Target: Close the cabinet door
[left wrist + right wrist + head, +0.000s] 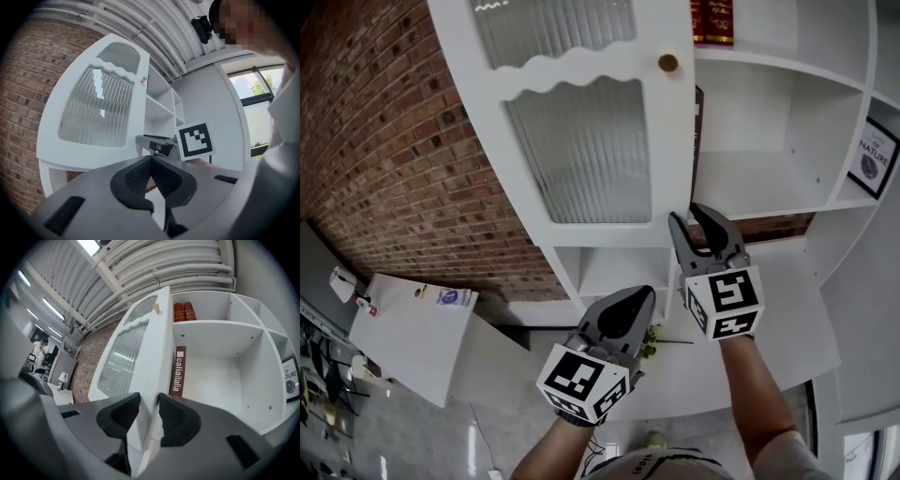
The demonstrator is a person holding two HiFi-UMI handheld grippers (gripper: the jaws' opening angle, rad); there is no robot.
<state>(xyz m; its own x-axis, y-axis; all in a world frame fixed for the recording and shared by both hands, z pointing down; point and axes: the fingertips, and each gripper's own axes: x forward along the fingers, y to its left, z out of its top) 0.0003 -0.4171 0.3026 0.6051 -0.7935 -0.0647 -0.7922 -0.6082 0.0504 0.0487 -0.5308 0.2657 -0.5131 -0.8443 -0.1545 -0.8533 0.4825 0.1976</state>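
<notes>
Right gripper view: right gripper (147,404) spread loosely astride the open door's (152,357) edge — a push could slip off. Left gripper (151,161) clenched, empty.

Head view: forward and down over cabinet door (581,122) and shelves (759,187). Left gripper view: faces door front, near, from left. Right gripper view: close along door edge. All three share door.

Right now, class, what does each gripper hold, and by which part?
Nothing looks gripped. The right gripper stands open astride the cabinet door at its free edge, near the bottom corner, without clearly pinching it. The left gripper is shut and empty.
</notes>
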